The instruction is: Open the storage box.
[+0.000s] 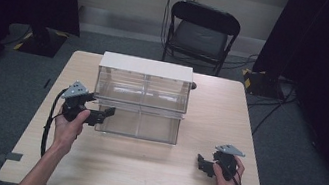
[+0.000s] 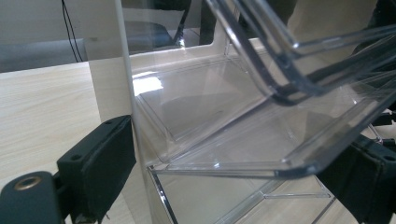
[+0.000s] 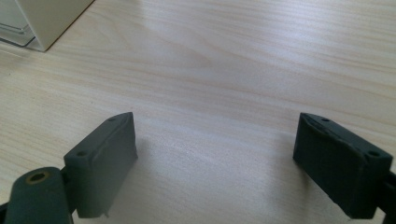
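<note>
While set at mid-table (image 1: pixel 139 169): clear drawer cabinet (image 1: pixel 141 96), lower left drawer (image 2: pixel 261 140) pulled out and tilted between wide-spread jaws of left gripper (image 1: pixel 107 112); right gripper (image 1: pixel 202 163) low over bare wood, well apart from cabinet, jaws spread wide, holding nothing.

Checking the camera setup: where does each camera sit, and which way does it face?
High view: above the person's side, facing forward and down on the table; both forearms, left gripper and right gripper show.
Left gripper view: rides the left gripper, facing the clear drawer unit; its fingers straddle the drawer's left front corner.
Right gripper view: rides the right gripper, facing down at bare tabletop; fingers apart.
All three views share the drawer unit.
</note>
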Action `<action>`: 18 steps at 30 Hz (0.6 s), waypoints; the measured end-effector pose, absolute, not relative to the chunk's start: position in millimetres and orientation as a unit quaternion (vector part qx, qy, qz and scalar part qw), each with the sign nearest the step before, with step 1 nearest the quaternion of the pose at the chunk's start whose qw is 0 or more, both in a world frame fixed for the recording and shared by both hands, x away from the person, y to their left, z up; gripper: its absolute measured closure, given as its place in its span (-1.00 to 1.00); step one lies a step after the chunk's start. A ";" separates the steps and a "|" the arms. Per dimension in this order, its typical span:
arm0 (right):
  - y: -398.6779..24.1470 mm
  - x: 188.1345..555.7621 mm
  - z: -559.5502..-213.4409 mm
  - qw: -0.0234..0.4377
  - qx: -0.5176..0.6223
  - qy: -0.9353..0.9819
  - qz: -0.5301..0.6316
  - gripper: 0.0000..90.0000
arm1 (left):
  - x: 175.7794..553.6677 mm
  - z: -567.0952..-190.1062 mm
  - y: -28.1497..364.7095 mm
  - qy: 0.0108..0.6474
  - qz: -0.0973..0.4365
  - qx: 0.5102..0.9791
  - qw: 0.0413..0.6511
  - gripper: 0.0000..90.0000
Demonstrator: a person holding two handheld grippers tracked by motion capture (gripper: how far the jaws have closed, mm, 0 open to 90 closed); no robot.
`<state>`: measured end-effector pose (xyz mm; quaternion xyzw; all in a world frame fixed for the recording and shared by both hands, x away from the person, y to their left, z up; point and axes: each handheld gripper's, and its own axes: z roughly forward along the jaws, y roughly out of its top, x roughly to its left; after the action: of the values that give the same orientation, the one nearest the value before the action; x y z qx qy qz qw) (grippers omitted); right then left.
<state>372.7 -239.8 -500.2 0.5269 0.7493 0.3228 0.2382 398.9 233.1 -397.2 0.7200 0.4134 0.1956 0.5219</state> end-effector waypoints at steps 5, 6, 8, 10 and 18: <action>-239.8 372.7 -500.2 0.238 0.527 0.749 0.323 -0.72 | 399.6 -397.3 233.0 0.412 0.195 0.720 0.523 -0.81; -239.8 372.7 -500.2 0.238 0.527 0.749 0.323 -0.72 | 399.6 -397.2 232.9 0.412 0.195 0.721 0.522 -0.81; -239.8 372.7 -500.2 0.238 0.527 0.749 0.323 -0.72 | 399.5 -397.2 232.6 0.412 0.196 0.721 0.522 -0.82; -239.8 372.7 -500.2 0.238 0.527 0.749 0.323 -0.72 | 399.6 -397.2 232.6 0.413 0.194 0.721 0.521 -0.83; -239.8 372.7 -500.2 0.238 0.527 0.749 0.323 -0.72 | 399.9 -396.9 233.1 0.412 0.193 0.722 0.522 -0.83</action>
<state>372.7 -239.8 -500.2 0.5268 0.7494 0.3227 0.2383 399.9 233.1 -396.9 0.7217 0.4118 0.1929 0.5219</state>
